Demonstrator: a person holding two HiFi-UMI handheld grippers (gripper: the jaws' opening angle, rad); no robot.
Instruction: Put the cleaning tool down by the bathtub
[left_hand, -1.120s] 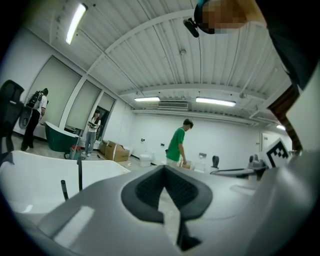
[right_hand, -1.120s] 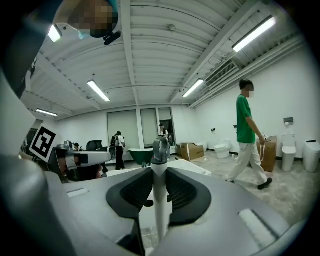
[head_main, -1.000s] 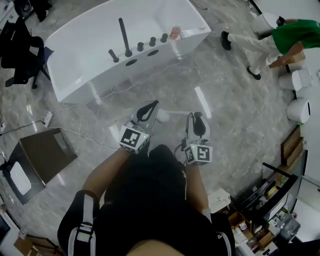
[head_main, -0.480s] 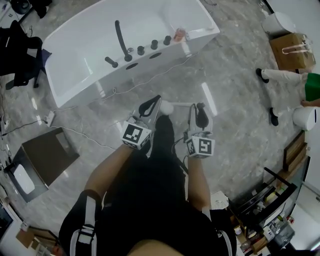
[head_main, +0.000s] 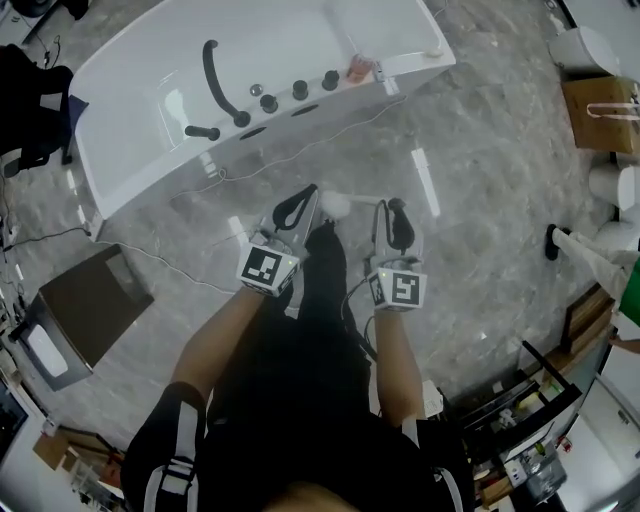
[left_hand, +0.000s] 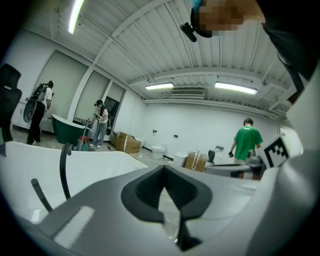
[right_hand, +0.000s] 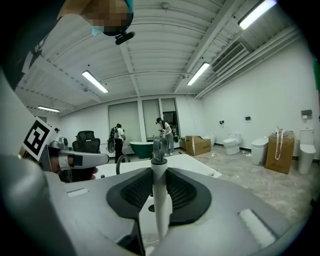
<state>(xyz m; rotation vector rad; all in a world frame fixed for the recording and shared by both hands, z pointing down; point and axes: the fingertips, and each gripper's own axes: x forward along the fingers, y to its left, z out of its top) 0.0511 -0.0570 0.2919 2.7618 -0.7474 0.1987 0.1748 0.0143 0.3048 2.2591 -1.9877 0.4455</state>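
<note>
While the white bathtub (head_main: 120, 110) lies a short way ahead across the grey marbled floor (head_main: 480, 180), a person stands with a gripper in each hand and holds the cleaning tool (head_main: 336, 206) out in front of the body, clear of the ground. The right gripper (head_main: 394, 205) does the carrying: its jaws are clamped on the tool's slim white handle, which stands up between the dark pads and ends in a hanging ring. From that grip the handle runs across to a pale, rounded head just beside the tips of the left gripper (head_main: 311, 192). Whether the two touch cannot be told. The left gripper's jaws are drawn together at the tips, with nothing to be made out between them, and only floor shows through the slit behind. A black curved faucet (head_main: 215, 80) and a row of dark knobs (head_main: 298, 92) sit on the tub's near ledge.

By the look of it, the task is in its carrying stage and the tool is not yet at its resting place. The next move calls for closing the remaining gap to the tub's near wall, lowering the tool to the floor alongside it, and only then parting the right jaws so that the handle settles instead of dropping.
</note>
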